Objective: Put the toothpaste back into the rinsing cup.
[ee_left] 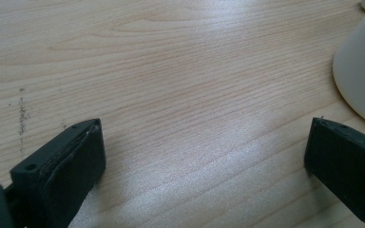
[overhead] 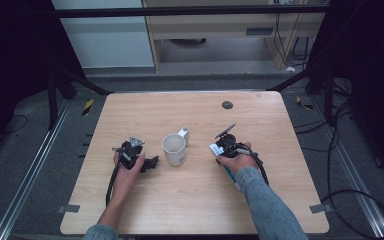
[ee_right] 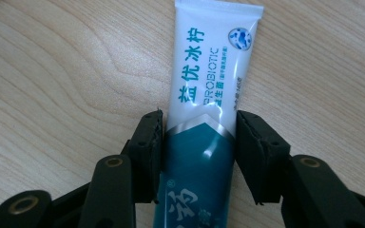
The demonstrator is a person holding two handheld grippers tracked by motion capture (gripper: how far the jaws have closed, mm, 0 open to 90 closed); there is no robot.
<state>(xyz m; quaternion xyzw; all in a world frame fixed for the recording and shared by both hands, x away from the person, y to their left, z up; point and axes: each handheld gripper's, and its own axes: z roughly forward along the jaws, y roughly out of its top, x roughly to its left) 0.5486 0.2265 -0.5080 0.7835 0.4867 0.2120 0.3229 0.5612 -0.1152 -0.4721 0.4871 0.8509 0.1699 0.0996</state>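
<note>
White mug on wooden table

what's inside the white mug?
In the high view the mug stands upright between the two claws; its rim shows a pale inner wall with nothing sticking out. The bottom is hidden by the near wall, so something small there cannot be ruled out.

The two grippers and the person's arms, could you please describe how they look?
Both the left gripper and right gripper are black with thick rectangular jaws, each topped by a grey three-cornered plate and trailing a black cable. Both sleeves are blue denim.
</note>
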